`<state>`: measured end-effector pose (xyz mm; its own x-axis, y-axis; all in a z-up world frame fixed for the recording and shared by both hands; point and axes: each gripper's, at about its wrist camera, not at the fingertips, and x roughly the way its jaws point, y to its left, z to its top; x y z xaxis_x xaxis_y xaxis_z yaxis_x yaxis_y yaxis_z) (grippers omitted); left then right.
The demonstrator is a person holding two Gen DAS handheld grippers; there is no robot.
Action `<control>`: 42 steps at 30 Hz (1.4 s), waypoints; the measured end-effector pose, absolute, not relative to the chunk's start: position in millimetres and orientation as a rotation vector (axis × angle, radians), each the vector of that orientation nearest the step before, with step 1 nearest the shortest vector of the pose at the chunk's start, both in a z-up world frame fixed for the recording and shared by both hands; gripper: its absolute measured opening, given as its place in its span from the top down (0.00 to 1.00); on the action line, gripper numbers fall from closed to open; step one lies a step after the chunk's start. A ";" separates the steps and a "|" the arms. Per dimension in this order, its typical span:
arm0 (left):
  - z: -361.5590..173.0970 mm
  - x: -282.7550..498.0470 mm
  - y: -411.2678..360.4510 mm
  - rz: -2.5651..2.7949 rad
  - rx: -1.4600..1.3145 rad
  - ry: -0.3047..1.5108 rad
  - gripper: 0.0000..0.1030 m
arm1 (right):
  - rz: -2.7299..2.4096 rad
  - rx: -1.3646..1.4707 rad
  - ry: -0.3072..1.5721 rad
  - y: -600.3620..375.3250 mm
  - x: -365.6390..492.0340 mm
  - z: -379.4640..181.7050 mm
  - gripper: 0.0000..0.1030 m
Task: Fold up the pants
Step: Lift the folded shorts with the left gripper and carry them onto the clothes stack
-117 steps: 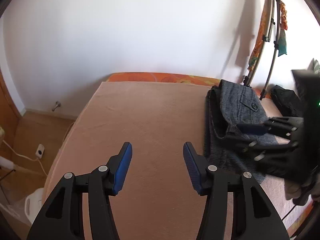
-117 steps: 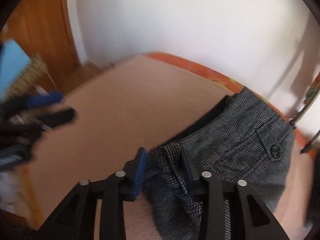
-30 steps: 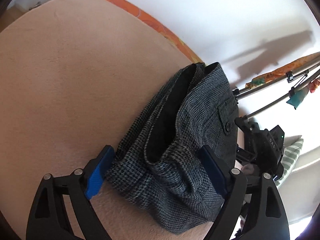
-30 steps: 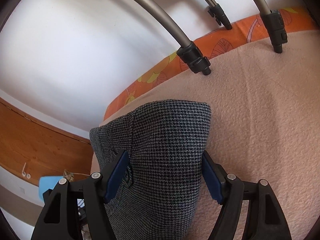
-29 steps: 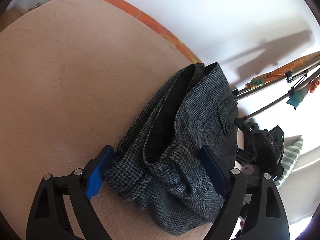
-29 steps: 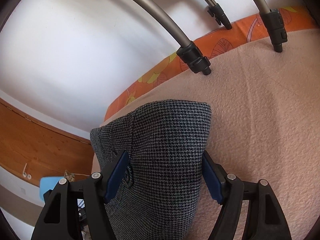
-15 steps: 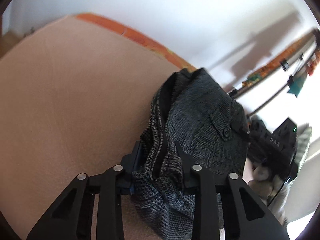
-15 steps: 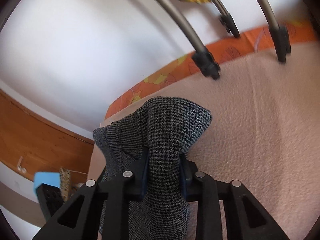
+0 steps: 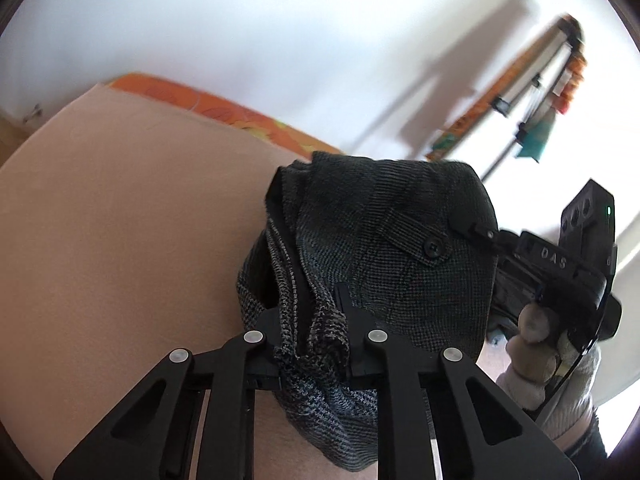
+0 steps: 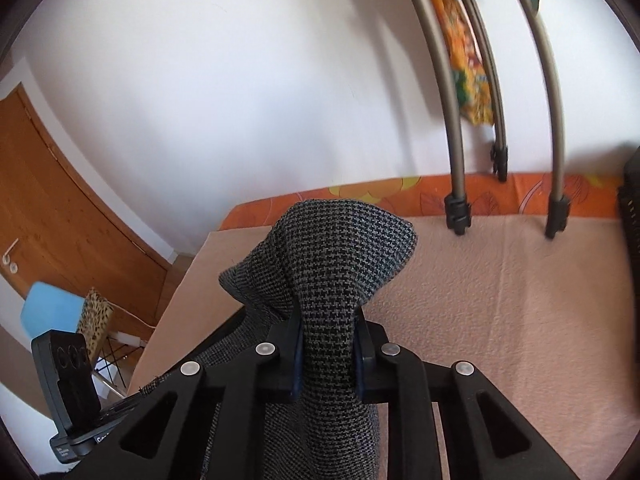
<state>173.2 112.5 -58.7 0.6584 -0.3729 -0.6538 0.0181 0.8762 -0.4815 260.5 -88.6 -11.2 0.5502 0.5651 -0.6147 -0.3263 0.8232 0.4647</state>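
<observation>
Grey houndstooth pants (image 9: 384,240) hang bunched between the two tools above the pink blanket (image 9: 120,220); the left gripper (image 9: 310,320) is closing, pads clamped on a crumpled edge; the right gripper (image 10: 326,344) is closing too, pinching a fold of the cloth. The garment's length seems to run tool to tool, so spreading them apart should stretch it; neither hand is nearer.

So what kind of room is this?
Probably a bedroom at home. There's a bed with a peach blanket, a wooden door, and a clothes drying rack against the wall.
</observation>
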 end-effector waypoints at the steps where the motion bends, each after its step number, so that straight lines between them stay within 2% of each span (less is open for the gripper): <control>1: -54.3 170.3 107.5 -0.246 -0.450 0.822 0.84 | 0.535 0.307 0.828 -93.6 257.3 -7.2 0.83; 14: -14.0 160.7 -1.5 -0.458 -0.422 0.769 0.85 | 0.421 0.246 0.752 -211.0 217.1 49.1 0.83; 27: 12.9 189.0 -161.3 -0.645 -0.353 0.705 0.85 | 0.248 0.162 0.679 -358.0 224.2 98.9 0.83; 35: 14.2 231.4 -248.8 -0.673 -0.311 0.649 0.85 | 0.197 0.104 0.657 -421.2 263.1 104.6 0.84; 42: -9.7 256.2 -287.1 -0.643 -0.244 0.657 0.85 | 0.153 0.143 0.675 -482.8 300.0 70.4 0.84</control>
<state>256.2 -287.1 -9.7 0.6082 -0.6246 -0.4899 0.4762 0.7808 -0.4045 300.0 -482.8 70.4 0.7703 0.1870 -0.6097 -0.0942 0.9789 0.1813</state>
